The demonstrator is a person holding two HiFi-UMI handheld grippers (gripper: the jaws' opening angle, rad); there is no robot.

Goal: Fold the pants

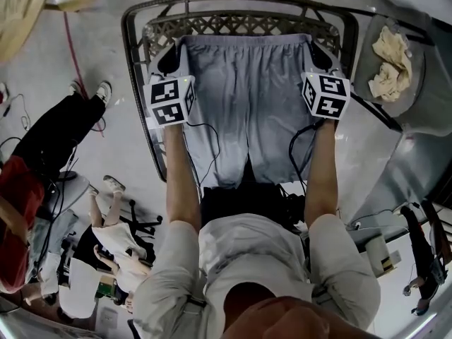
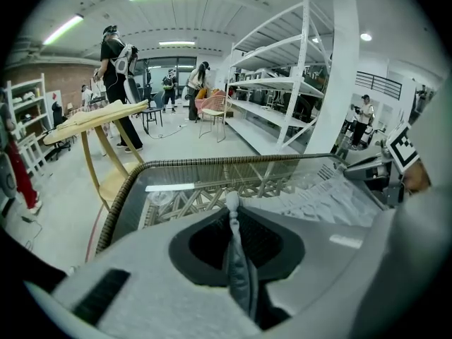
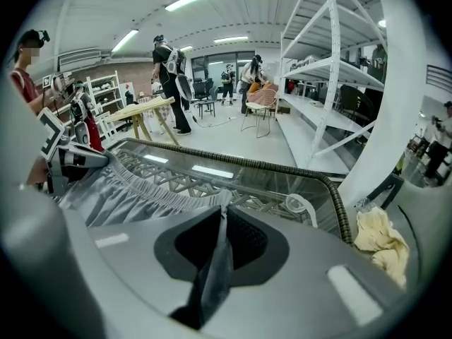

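On the glass-topped wicker table [image 1: 129, 55], we have left gripper [image 2: 232, 214] and right gripper [image 3: 219, 221] both clamped on the grey pants [image 1: 251, 97] at the waistband corners, legs trailing toward us.

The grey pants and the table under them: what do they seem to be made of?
The pants: probably thin, soft cloth, matte grey; it wrinkles and has a gathered elastic waistband. The table: dark woven, wicker-like rim; the top looks like clear glossy glass, since it reflects ceiling lights and shows the lattice below.

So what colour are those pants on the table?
Light grey pants, clearest in the head view.
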